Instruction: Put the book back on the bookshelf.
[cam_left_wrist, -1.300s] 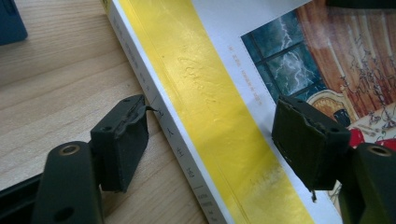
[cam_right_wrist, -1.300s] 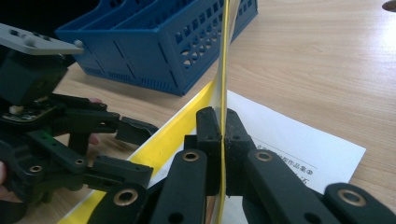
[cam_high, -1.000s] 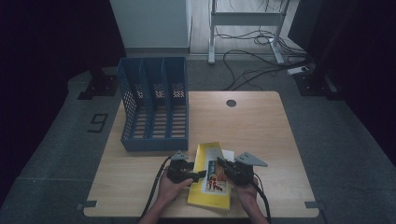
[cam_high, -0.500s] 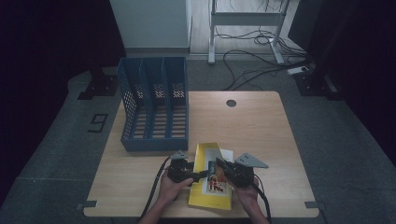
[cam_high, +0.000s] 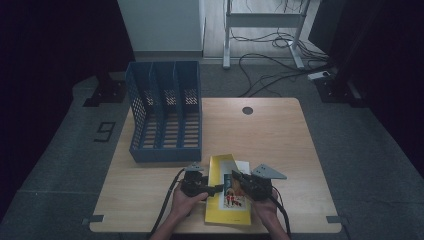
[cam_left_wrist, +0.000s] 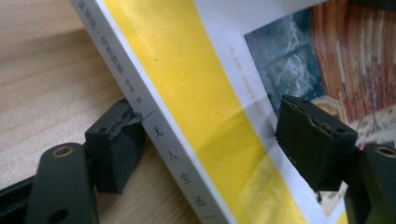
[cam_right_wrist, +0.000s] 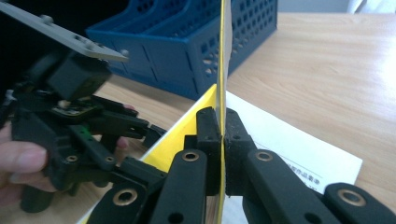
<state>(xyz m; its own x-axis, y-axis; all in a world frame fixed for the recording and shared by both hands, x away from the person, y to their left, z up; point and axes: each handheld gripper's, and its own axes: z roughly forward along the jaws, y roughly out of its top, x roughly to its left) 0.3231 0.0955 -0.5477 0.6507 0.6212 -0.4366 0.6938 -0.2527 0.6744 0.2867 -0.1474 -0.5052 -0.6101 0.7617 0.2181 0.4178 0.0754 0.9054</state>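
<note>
- While the right gripper (cam_right_wrist: 222, 135) pinches the yellow book's cover (cam_right_wrist: 223, 56) between its two black jaws, the jaws are pressed tight, with just the thin cover between them.
- That cover stands up straight on its edge in the right gripper view, like a thin yellow line going up.
- Under it lies a white page (cam_right_wrist: 299, 154) with small print, flat on the table.
- The left gripper (cam_left_wrist: 205, 144) has its jaws wide apart. One jaw is down by the book's white spine (cam_left_wrist: 173, 154), low by the wood. The other jaw is over the cover picture.
- The book (cam_high: 229, 192) sits between those two jaws. I cannot tell if the jaws touch it.
- The spine has small dark letters on it. The cover (cam_left_wrist: 205, 98) is yellow with a white part and a picture of clouds and a red curtain.
- From the high view, the book is near the front edge of the wooden table (cam_high: 280, 135), between the two hands.
- The left hand (cam_high: 186, 206) holds its gripper (cam_high: 215, 189) at the book's left side. The right hand (cam_high: 264, 209) holds its gripper (cam_high: 236, 176) at the book's right side.
- A grey three-cornered plate (cam_high: 268, 172) sits on top of the right gripper.
- A blue file rack (cam_high: 165, 112) with three slots stands behind the book, on the left part of the table. It is apart from the book.
- A small dark round hole (cam_high: 247, 110) is in the table near the far edge.
- Cables (cam_high: 270, 65) lie on the grey floor behind the table.
</note>
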